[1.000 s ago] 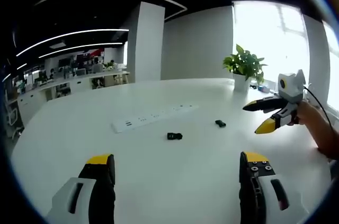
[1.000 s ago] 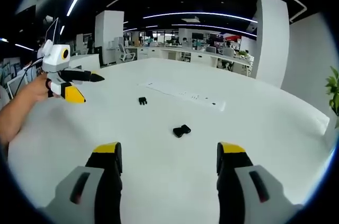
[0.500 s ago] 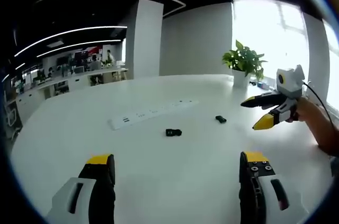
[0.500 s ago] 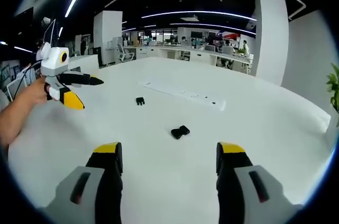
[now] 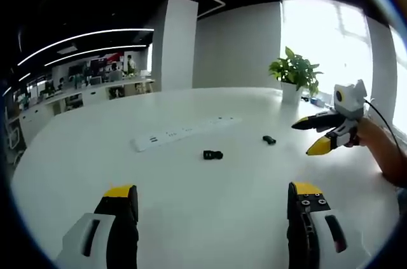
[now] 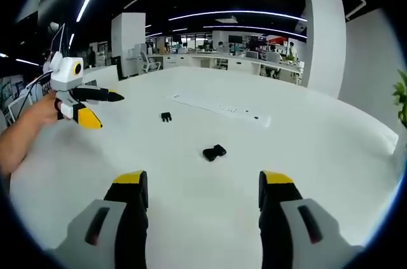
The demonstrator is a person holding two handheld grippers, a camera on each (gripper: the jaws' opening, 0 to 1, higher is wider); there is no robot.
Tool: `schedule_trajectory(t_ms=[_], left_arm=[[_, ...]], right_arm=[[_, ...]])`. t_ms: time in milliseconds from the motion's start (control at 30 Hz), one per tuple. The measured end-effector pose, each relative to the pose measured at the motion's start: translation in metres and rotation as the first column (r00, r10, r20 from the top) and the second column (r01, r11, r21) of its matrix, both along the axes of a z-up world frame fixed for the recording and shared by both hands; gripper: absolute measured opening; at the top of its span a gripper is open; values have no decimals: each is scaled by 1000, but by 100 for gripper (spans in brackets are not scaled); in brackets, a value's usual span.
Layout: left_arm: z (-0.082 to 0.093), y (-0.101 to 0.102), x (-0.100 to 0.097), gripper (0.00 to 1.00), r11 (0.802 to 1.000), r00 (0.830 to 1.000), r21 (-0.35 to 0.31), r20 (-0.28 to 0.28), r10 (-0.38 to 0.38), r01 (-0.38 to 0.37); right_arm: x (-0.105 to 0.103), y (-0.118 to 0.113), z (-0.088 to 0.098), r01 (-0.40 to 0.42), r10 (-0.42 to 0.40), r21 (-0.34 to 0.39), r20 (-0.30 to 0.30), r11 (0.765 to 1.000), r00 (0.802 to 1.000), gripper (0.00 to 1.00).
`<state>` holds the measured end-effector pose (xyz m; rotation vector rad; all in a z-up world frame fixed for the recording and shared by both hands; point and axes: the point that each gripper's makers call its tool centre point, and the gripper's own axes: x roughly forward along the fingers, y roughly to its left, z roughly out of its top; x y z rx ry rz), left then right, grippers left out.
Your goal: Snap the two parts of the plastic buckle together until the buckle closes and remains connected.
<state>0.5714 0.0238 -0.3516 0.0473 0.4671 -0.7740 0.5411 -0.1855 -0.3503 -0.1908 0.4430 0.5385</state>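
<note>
Left tool (image 5: pixel 212 194): jaws wide apart, empty. Larger buckle part (image 5: pixel 212 154) on white table (image 5: pixel 191 218) at 12 o'clock; smaller buckle part (image 5: pixel 269 140) at 1 o'clock. Right tool (image 6: pixel 202 181): jaws wide, empty, over table.

2 black plastic buckle parts, lying flat on the white table, apart and not joined. Larger part (image 6: pixel 213 152): chunky, 2-lobed, ahead of the right gripper's jaws, about centred between them; in the left gripper view it (image 5: pixel 212 154) sits ahead, centre. Smaller part (image 6: pixel 166 117): short, pronged-looking, farther out and left of the larger one; in the left gripper view it (image 5: pixel 269 140) lies right of it. Fine detail too small to tell.
</note>
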Motion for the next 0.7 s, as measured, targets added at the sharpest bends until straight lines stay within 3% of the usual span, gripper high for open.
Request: schedule_trajectory(t_ms=[700], left_arm=[[-1, -9, 12, 99, 1000, 1000, -12, -10, -18, 18]], right_arm=[[10, -3, 3, 14, -14, 31, -9, 999, 1000, 69]])
